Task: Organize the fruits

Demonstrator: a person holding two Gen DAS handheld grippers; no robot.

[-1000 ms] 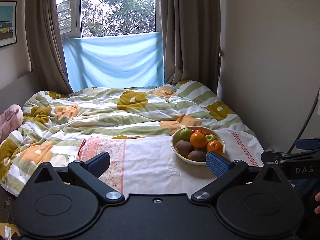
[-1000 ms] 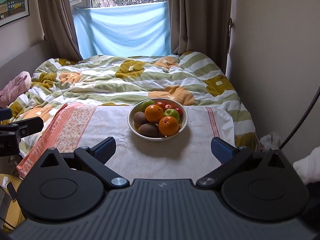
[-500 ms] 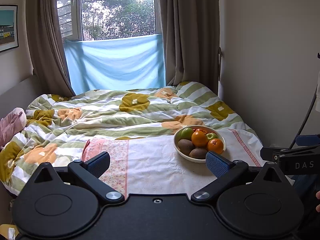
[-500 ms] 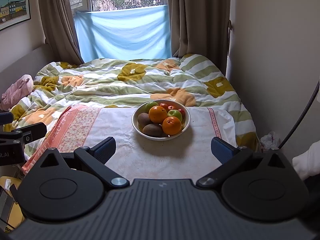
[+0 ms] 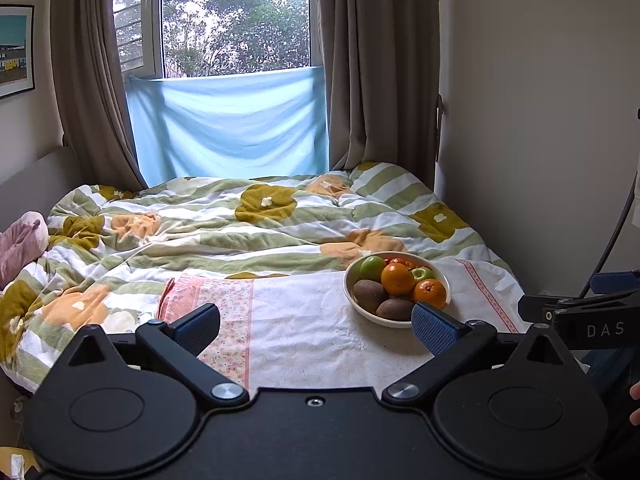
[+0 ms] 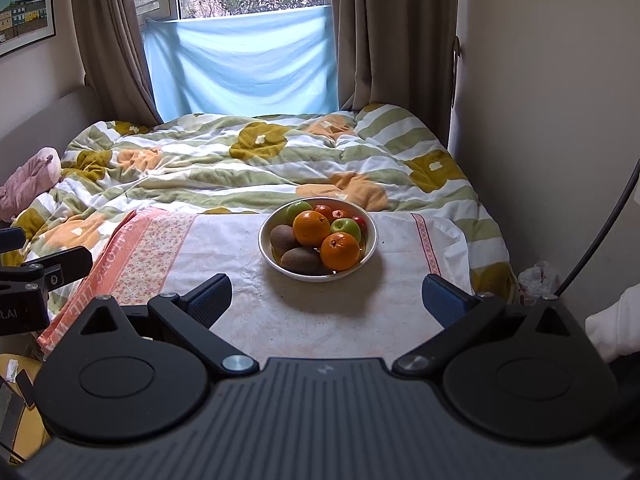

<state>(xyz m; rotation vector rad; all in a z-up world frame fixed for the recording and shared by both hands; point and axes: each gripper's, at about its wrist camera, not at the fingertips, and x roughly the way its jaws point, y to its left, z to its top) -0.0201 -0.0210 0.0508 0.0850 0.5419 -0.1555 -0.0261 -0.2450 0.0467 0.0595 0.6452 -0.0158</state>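
On the bed's cloth (image 6: pixel 344 312) sat the bowl (image 6: pixel 370 248) of fruit, dead ahead of the wide, empty right gripper (image 6: pixel 327 300), seemingly nearer than the equally wide left gripper (image 5: pixel 316 324).

Rumpled striped quilt (image 6: pixel 256 168) with yellow and orange flowers, spread over the bed. White cloth (image 6: pixel 320 304) with pink floral border across the quilt's near edge. Pale blue sheet (image 5: pixel 228 128) hung between brown curtains (image 5: pixel 368 80). Framed picture (image 6: pixel 24 4) on left wall.
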